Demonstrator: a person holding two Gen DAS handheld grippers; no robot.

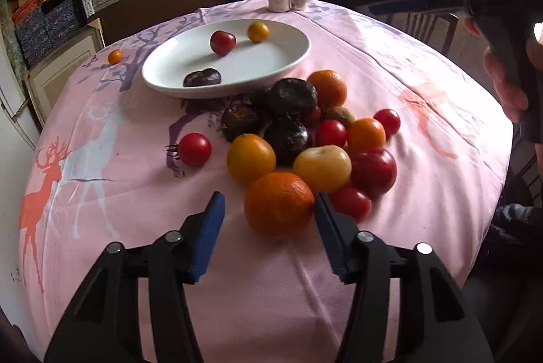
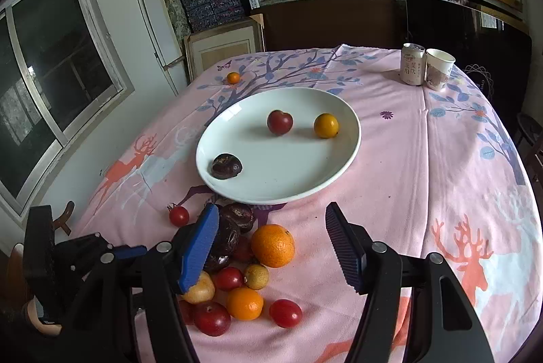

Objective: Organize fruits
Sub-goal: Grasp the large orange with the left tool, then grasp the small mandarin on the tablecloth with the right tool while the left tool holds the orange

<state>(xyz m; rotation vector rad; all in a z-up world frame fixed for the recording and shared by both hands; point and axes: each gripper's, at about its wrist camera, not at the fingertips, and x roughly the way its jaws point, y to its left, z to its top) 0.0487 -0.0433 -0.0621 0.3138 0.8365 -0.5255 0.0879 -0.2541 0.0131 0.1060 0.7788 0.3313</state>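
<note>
While most fruit lies loose on the cloth point(image 1: 135, 200), the pile point(image 1: 305, 139) occupies frame centre in the left wrist view, just below the plate point(image 1: 292, 57). Nearest item: orange point(image 1: 279, 203), lower centre, between the left gripper point(image 1: 269, 205) fingers; jaws apart, the right pad point(image 1: 327, 220) at or touching its skin, the left pad clear of it, so apparently lined up for a pick. Plate, upper centre: holds a red fruit point(image 1: 222, 42), a yellow one point(image 1: 258, 31) and a dark one point(image 1: 202, 78), probably sorted already. Stray items: tomato point(image 1: 194, 149) left of the pile; small orange fruit point(image 1: 115, 56) at upper left. Right gripper point(image 2: 271, 244): jaws apart, empty, poised over the pile's near side in its own view, pointed toward the plate. Far edge: can point(image 2: 412, 63) and cup point(image 2: 439, 69), touching.
</note>
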